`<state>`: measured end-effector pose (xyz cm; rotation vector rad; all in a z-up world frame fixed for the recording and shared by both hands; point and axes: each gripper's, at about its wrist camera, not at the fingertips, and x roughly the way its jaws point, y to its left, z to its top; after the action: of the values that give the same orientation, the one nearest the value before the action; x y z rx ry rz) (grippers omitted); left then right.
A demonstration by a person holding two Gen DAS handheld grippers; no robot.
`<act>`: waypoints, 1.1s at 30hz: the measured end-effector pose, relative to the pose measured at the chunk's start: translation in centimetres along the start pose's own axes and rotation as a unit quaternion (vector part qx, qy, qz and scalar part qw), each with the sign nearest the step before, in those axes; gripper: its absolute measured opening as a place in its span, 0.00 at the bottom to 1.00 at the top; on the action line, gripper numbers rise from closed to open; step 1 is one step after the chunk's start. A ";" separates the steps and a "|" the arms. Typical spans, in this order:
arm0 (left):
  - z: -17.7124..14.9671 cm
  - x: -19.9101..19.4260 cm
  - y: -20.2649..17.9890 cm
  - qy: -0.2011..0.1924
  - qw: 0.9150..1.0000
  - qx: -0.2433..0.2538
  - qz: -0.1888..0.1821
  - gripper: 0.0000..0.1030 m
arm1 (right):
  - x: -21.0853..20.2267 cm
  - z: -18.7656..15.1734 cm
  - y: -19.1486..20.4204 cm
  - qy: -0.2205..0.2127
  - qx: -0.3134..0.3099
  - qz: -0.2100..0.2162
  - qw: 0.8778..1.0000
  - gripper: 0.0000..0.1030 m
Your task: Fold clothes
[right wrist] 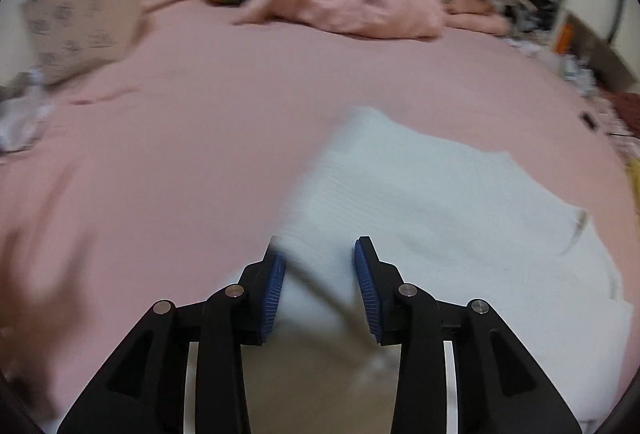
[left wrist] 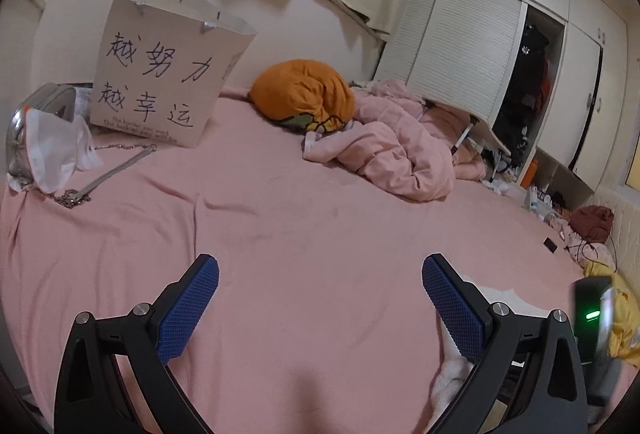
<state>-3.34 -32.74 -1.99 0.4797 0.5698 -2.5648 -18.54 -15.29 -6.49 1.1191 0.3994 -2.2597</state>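
Observation:
A white knitted garment lies on the pink bed sheet, spread toward the right. My right gripper is open, its blue pads on either side of the garment's near left corner, which hangs between them; the view is blurred by motion. My left gripper is wide open and empty above the bare sheet. A bit of the white garment shows behind its right finger. The other gripper's body with a green light is at the far right.
A white paper bag with black writing and a silver chain handbag stand at the left. An orange bundle and a pink quilt lie at the back. A wardrobe and clutter stand at the right.

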 end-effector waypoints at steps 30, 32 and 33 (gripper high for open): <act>-8.7 11.7 -25.2 0.209 0.944 0.217 -0.135 0.98 | -9.6 -13.6 -29.4 -0.076 0.270 -0.179 0.943 0.71; -7.9 12.9 -25.7 0.212 0.948 0.194 -0.139 0.98 | -9.3 -12.2 -30.6 -0.085 0.270 -0.182 0.942 0.71; -7.9 13.9 -26.0 0.221 0.947 0.189 -0.138 0.98 | -8.8 -11.7 -31.3 -0.081 0.271 -0.181 0.942 0.71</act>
<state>-26.29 -13.20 -6.68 1.2049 0.2978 -2.8579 -26.38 18.35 -6.22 1.1741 -0.1113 -2.8725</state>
